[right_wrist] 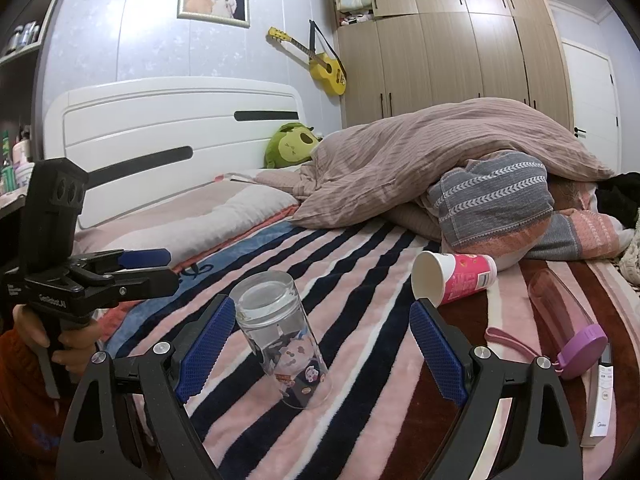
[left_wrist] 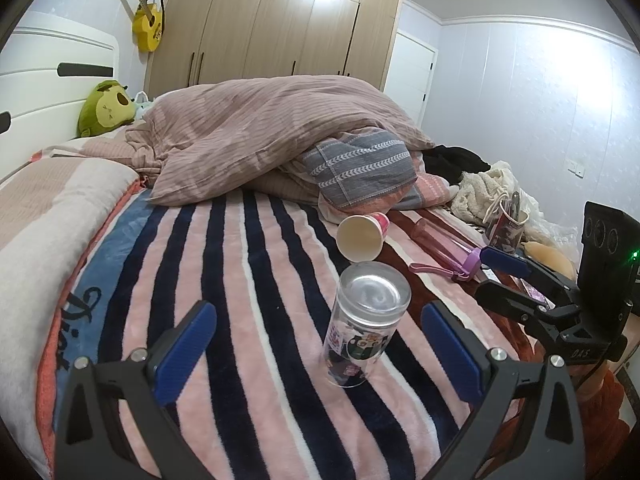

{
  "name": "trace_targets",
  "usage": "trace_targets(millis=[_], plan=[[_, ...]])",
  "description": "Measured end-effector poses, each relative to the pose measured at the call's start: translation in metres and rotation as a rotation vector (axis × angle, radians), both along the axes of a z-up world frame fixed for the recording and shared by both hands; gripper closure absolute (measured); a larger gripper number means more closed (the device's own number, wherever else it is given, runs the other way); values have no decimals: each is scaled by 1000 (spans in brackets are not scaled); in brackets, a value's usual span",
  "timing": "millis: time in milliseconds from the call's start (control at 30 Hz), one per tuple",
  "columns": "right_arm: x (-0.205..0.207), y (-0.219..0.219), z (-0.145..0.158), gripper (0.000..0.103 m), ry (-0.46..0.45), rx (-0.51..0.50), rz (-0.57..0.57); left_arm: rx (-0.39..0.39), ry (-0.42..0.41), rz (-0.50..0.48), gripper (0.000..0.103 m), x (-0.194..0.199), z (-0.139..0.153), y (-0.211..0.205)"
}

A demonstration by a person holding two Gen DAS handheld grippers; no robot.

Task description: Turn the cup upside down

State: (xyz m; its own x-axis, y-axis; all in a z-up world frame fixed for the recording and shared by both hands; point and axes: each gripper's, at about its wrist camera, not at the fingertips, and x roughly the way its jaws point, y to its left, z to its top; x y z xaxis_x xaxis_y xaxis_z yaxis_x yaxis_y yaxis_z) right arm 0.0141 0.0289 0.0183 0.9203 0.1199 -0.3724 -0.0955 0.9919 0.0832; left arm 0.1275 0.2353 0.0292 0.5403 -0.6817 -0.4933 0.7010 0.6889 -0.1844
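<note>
— Both tongs are spread wide and pinch nothing. The left tongs [left_wrist: 316, 344] frame the glass cup [left_wrist: 362, 320] without touching it; the right tongs [right_wrist: 320, 344] have it just inside their left finger, apart from the pad as far as I can tell.

— Where is the cup?

— On the striped blanket [left_wrist: 248, 280] of the bed, closed end up and mouth down on the fabric, leaning a little. It looks already flipped, I'd judge.

— How would it handle?

— Stiff, smooth clear glass, likely slippery and breakable, with a thick, heavier base now on top. On soft plush it may tip easily. I'd grip mid-wall, at the cartoon print, pads square on opposite sides.

— And the hands?

— Each tool is held low and nearly level, aimed across the bed. The left hand [right_wrist: 60, 340] grips its handle at the bed's edge.

— Anything else near?

— A paper cup [right_wrist: 452, 278] on its side behind the glass, and a pink bottle [right_wrist: 568, 324] lying further right.
</note>
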Motion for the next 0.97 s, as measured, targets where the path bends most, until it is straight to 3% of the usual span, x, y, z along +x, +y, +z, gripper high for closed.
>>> trace_targets(millis=[967], plan=[[2,1,0,15,8,-1,-4,1,2,7,1,1,-1,2]])
